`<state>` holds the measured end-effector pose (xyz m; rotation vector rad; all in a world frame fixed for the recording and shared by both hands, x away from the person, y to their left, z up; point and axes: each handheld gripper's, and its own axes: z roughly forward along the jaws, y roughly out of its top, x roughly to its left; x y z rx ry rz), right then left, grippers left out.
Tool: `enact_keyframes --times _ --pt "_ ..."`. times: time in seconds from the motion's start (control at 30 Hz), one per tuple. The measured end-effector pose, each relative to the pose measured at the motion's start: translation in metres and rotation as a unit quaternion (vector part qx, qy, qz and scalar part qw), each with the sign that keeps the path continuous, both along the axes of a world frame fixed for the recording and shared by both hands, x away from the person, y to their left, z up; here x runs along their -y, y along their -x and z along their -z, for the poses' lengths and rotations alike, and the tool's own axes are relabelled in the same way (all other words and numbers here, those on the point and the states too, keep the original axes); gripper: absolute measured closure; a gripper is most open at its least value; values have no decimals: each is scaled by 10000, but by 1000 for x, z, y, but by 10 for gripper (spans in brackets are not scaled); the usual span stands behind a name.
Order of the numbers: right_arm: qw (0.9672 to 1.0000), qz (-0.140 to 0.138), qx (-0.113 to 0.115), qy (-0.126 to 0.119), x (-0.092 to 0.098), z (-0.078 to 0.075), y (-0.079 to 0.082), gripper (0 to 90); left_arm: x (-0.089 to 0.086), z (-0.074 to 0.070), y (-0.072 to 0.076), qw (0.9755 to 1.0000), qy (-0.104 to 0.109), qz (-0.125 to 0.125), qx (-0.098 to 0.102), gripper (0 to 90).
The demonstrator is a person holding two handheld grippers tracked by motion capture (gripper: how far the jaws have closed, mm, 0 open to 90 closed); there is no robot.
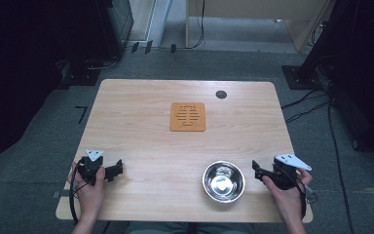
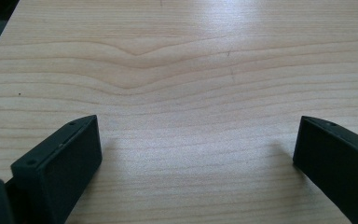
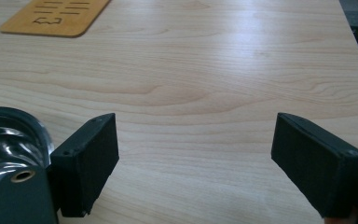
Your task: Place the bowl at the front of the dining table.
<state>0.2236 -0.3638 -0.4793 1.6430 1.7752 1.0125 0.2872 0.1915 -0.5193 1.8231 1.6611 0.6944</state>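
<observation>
Two grippers are held low over the near edge of the table (image 1: 141, 97), and nothing is gripped yet. Well to the left of the steel bowl (image 1: 223, 181), the left gripper (image 1: 118, 170) is kept idle, its jaws spread wide over bare wood; the same gap is seen in the left gripper view (image 2: 196, 149), with nothing between the pads. Beyond the bowl, toward the far edge, an orange trivet (image 1: 187, 116) is laid flat, well apart from it. Just right of the bowl, the right gripper (image 1: 256, 170) is pointed at the rim, jaws parted and empty (image 3: 196, 154). The opening step is judged to be in hand: an approach to the bowl, not yet a grasp. A short move leftward is called for next, with one jaw taken over the rim and one outside. In the right gripper view the bowl (image 3: 9, 135) is cut off at the left edge, and its reflections are hard to read.
</observation>
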Motion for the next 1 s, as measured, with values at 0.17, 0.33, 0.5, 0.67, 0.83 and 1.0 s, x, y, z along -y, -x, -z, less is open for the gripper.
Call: enact_keyframes --times 0.17,0.33,0.5,0.67,0.83,1.0 --pt "9999 -99 34 -42 -6 -3 2 151 0 0 0 10000 0 1 -1 8" --pt "9997 -201 69 -76 -11 -4 4 152 0 0 0 10000 1 1 -1 8" --pt "9994 -338 65 -78 -18 -4 5 153 0 0 0 10000 0 1 -1 9" --pt "9989 -465 72 -81 -23 -4 5 158 0 0 0 10000 1 1 -1 8" --pt "9985 -548 38 -89 -27 -3 6 163 0 0 0 10000 0 1 0 9" --pt "9975 -707 -29 -92 -33 -2 6 181 0 0 0 10000 1 0 -1 8"
